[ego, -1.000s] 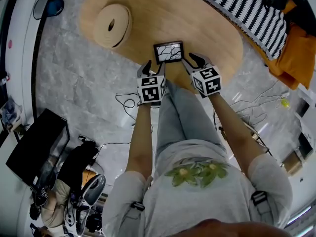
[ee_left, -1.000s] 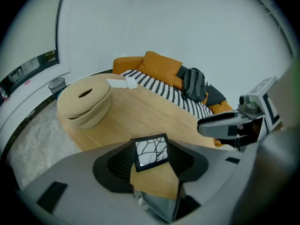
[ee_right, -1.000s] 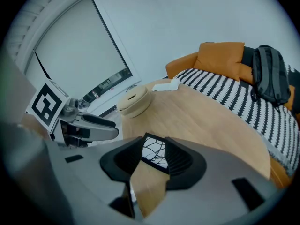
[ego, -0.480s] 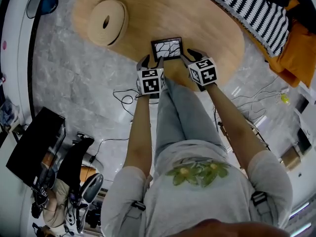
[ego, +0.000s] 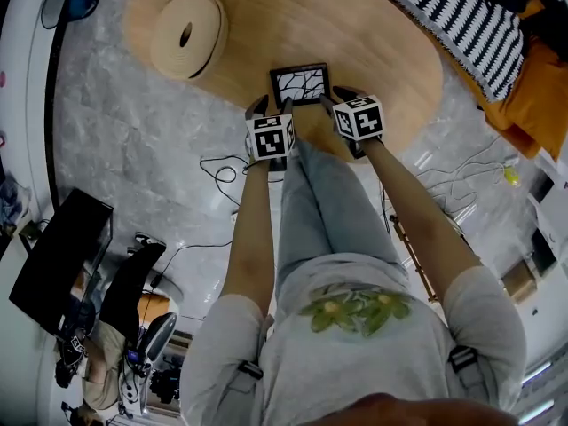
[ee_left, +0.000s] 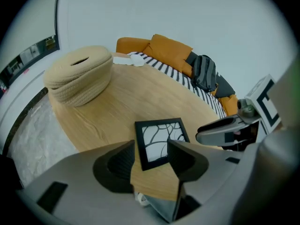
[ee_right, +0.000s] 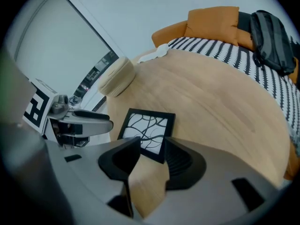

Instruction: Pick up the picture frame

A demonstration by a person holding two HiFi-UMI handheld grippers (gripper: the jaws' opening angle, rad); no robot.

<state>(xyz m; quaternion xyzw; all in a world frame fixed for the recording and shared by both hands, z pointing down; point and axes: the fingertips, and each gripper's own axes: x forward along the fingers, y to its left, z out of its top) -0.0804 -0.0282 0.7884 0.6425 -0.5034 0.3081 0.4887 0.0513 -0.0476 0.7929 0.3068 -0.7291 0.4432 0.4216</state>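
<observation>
Two pairs of jaws spread, pinching nothing: left gripper (ego: 275, 106) and just-widening right gripper (ego: 335, 97) beside picture frame (ego: 300, 83)

A near corner of the picture frame (ee_left: 158, 137) hides behind one parted jaw of the left gripper (ee_left: 151, 148); the right gripper (ee_right: 152, 145), jaws just opening wider, covers another; the wooden table (ego: 382, 38) runs off the head view's top edge

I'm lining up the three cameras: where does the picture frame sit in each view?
Head view: picture frame, upper centre.
Left gripper view: lower centre.
Right gripper view: lower centre, slightly left.
Shared landmark: woven basket, up and left of the frame in every view.
</observation>
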